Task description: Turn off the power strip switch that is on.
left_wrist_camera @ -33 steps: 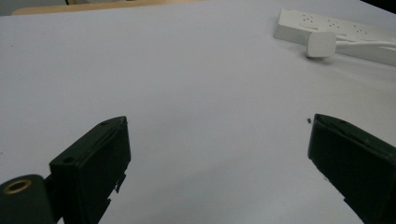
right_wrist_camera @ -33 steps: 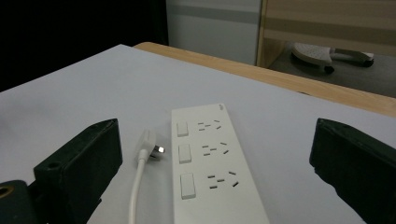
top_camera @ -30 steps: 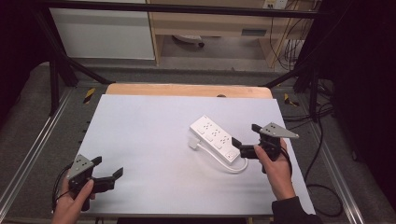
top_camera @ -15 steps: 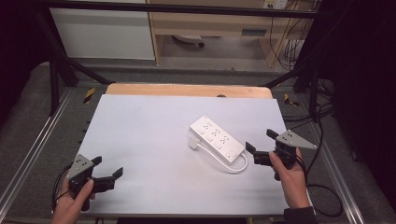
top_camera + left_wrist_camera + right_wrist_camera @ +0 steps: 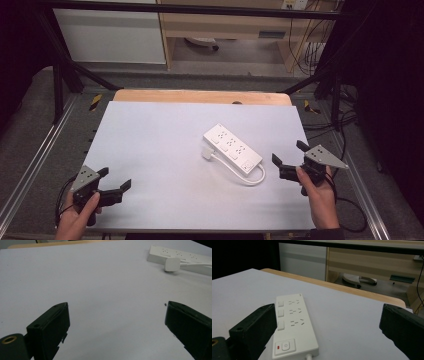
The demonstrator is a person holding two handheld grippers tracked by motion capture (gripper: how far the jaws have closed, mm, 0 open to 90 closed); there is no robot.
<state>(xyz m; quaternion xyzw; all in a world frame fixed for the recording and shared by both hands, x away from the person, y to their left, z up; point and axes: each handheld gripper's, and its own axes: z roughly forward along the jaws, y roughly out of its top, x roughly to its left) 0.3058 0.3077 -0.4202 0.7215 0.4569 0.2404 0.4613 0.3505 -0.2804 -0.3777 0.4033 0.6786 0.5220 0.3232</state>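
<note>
The power strip (image 5: 233,149) lies flat on the white desk (image 5: 150,140), a bit right of the centre and turned diagonal: one end points to the far edge, the end w/ the switch points to the near right corner. Its white cable (image 5: 250,178) makes a small loop on the desk near the switch end, and the white plug (image 5: 206,151) rests just beside the strip's left long side.

The right gripper (image 5: 290,158) is in the person's right hand (image 5: 319,196), close to the right edge of the desk and near the strip's switch end, but apart from it. Its jaws stand wide apart and nothing is between them. The left gripper (image 5: 114,179) is in the left hand (image 5: 77,217) at the near left corner, well apart from the strip; its jaws are also spread wide and hold nothing.

The high view gives the layout of both hands and the whole cable loop. The right gripper view adds details the high view is too small for: three rows of sockets w/ a white rocker beside each, and a main button (image 5: 284,346) w/ a small red mark on the near end of the strip (image 5: 293,323). The left gripper view shows the strip (image 5: 180,258) from the low side, far at the top right, w/ the plug (image 5: 172,264) in front of it and bare desk (image 5: 100,290) between the open jaws.
</note>
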